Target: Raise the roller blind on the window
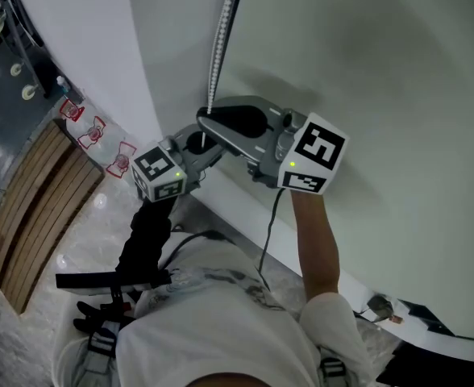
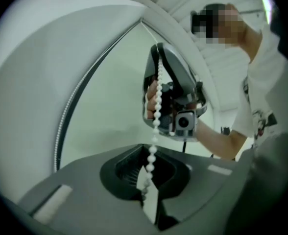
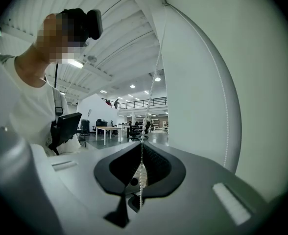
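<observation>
Closest in, a white shirt [image 1: 221, 321] fills the bottom of the head view, and beyond it both tools are brought together at the window. The bead chain [image 1: 219, 39] is seen dropping straight from the top of frame. It is met first by the right gripper [image 1: 209, 119], with the left gripper [image 1: 198, 142] set just beneath.

In the right gripper view the right gripper [image 3: 140, 182] is clenched on the bead chain [image 3: 144, 136]: the beads run down between the ribbed pads and are pinched there. The left gripper view shows the same lower down. The left gripper [image 2: 146, 190] is clamped on the bead chain [image 2: 156, 106], with only a sliver of light below the pinch, and the line is drawn taut up to the right gripper [image 2: 176, 97] above.

So the cord is taken in both claws, one over the other, and that part can be counted as done.

The roller blind [image 1: 358, 63] is another matter. The pale sheet is seen covering the window right down to the sill [image 1: 237, 220], with no glass showing anywhere. The return run [image 3: 226, 111] of the loop is left hanging untouched along the blind's edge.

By that reading the raise is judged barely begun, if begun at all. Nearly all the hauling is left to be done, pull after pull.
</observation>
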